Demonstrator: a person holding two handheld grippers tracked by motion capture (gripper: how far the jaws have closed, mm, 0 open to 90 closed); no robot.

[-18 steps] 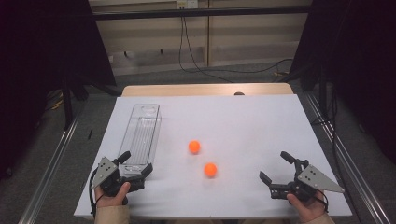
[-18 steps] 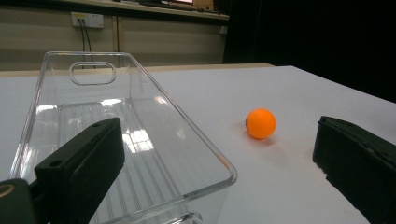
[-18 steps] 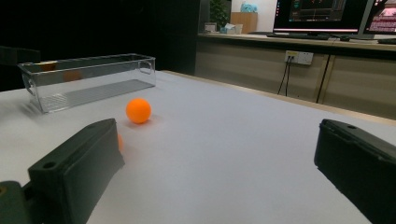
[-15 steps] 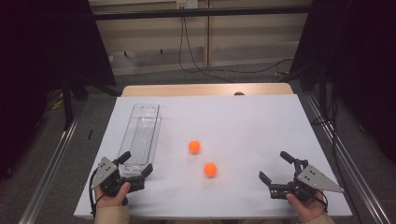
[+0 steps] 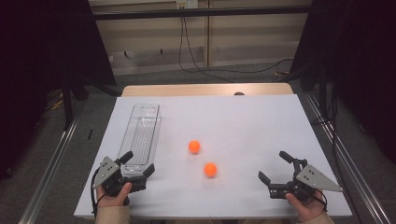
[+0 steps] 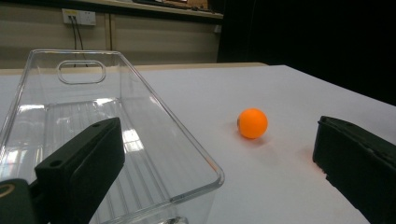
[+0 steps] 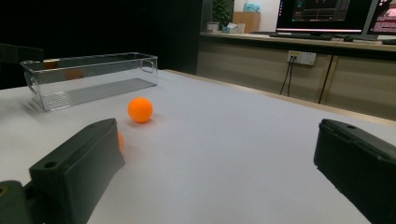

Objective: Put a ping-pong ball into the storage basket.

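While both grippers' jaws gape empty, 2 smooth orange balls (image 5: 194, 146) flank a ribbed clear-plastic bin (image 5: 144, 133).

Black two-jaw left tongs (image 5: 138, 164), right tongs (image 5: 275, 166), grey three-cornered plates, tan sleeves

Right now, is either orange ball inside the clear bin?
No: in the high view both orange balls lie on the white table, right of the clear bin.
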